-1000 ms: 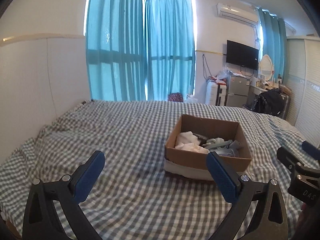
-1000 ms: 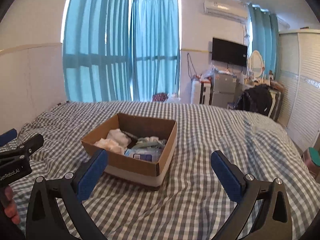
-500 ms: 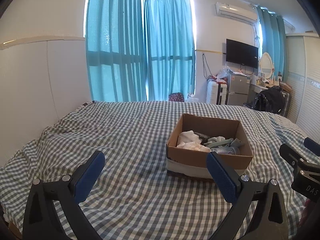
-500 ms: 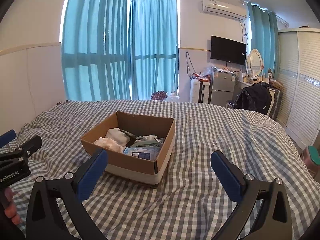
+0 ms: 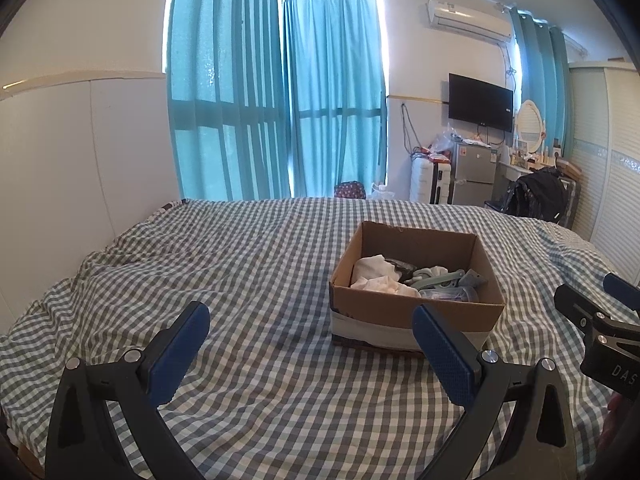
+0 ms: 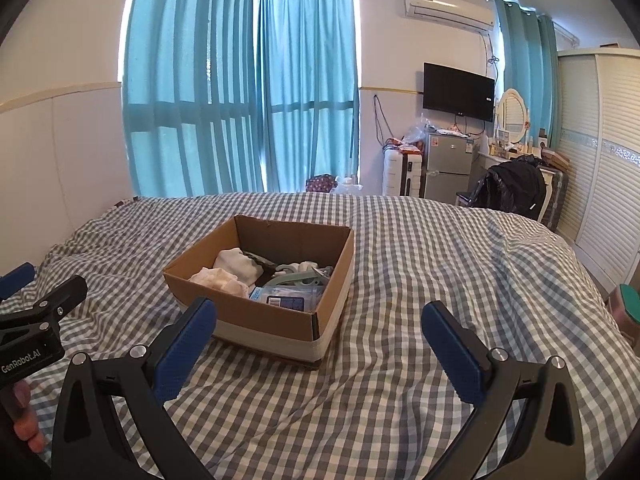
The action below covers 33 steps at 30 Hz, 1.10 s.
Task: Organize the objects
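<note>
An open cardboard box [image 5: 416, 308] [image 6: 276, 322] sits on the checked bedspread [image 5: 248, 276]. Inside lie white cloths [image 6: 236, 268], a dark item, a grey-green plastic piece [image 6: 298, 276] and a blue packet [image 6: 286, 298]. My left gripper [image 5: 310, 344] is open and empty, held above the bed near the box's front left. My right gripper [image 6: 320, 340] is open and empty, in front of the box's near right corner. Each gripper shows at the edge of the other's view, the right [image 5: 600, 320] and the left [image 6: 36, 312].
The bed [image 6: 460, 264] fills the foreground, with a white wall panel on the left. Teal curtains [image 6: 248, 92] hang behind. At the back right stand a suitcase, a small fridge [image 6: 446, 168], a TV, a chair with a black jacket [image 6: 512, 188] and a wardrobe.
Both grippers have pulled back and risen slightly, so the box looks a bit farther away. Both stay open and empty.
</note>
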Tool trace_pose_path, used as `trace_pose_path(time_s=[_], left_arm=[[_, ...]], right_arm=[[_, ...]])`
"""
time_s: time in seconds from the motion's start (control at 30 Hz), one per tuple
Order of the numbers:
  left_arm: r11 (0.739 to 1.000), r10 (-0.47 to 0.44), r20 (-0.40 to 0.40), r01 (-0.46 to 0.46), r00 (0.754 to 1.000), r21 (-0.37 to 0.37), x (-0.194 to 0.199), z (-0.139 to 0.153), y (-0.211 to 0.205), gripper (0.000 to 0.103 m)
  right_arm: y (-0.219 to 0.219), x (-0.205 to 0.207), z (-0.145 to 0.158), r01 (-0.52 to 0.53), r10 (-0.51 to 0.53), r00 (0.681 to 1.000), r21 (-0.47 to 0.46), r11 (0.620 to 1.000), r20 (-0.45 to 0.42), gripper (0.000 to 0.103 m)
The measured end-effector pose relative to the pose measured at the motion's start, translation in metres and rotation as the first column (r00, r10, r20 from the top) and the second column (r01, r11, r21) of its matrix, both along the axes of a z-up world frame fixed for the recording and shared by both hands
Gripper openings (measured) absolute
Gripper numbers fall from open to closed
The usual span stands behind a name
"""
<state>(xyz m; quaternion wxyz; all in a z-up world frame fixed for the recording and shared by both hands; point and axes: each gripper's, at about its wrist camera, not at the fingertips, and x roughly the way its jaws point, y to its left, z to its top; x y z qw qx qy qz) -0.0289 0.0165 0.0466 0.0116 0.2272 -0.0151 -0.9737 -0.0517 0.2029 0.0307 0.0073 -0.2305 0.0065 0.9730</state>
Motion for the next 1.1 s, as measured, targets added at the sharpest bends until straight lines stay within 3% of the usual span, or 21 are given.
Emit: trace_pose_path(time_s=[1.1], left_arm=[[1.0, -0.011, -0.003, 0.011, 1.0, 0.004, 0.0049, -0.0014, 0.001, 0.103]], right_arm=[[-0.0019, 0.0016, -0.0033, 0.004, -0.004, 1.0, 0.004, 1.0, 0.01, 0.103]])
